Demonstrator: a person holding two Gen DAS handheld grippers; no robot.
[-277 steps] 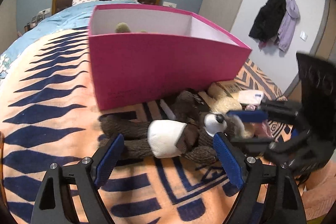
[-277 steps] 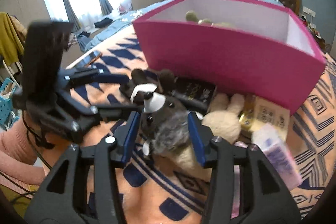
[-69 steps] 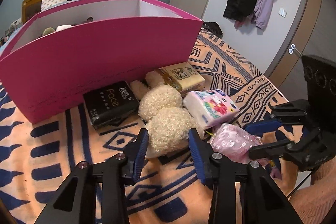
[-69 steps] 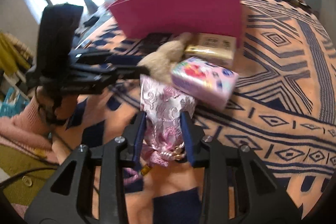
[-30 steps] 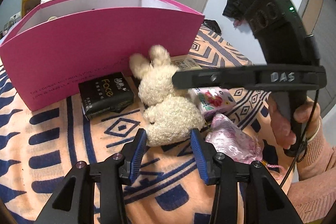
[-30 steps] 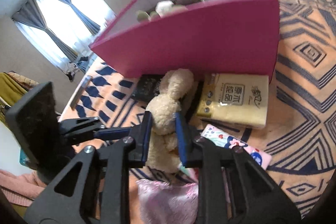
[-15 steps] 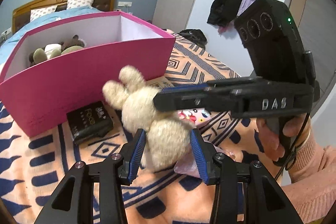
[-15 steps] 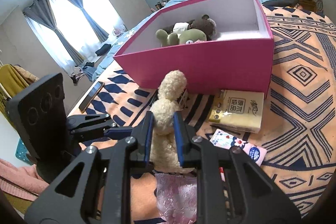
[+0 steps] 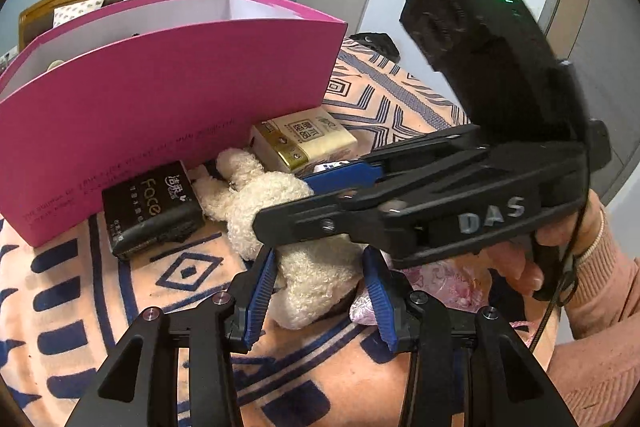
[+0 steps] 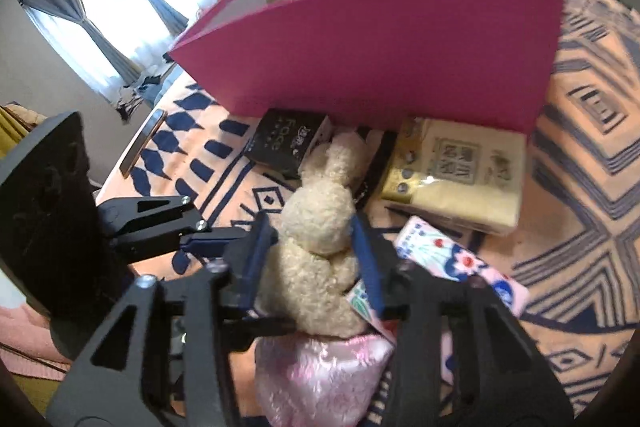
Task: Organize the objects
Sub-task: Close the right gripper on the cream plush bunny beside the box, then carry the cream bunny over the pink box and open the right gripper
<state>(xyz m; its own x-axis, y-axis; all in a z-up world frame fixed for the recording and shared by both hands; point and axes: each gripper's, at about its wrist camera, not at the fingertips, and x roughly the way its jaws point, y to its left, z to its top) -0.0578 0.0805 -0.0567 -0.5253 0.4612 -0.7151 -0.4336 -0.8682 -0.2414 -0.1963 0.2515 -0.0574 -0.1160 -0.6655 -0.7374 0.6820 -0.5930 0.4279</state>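
The cream plush rabbit [image 9: 276, 211] lies on the bedspread just in front of the pink box [image 9: 160, 99], ears toward it, its body clamped in the left gripper [image 9: 318, 291] while the right gripper [image 10: 316, 259], jaws just opening, loosely straddles its head.

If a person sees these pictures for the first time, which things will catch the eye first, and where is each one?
First comes the big pink box, standing on the patterned blanket and filling the upper middle of both views. Next is the cream plush rabbit lying just in front of it, with the left gripper closed on its lower body and the right gripper around its head. The black tissue pack and the yellow tissue pack lie beside it against the box.
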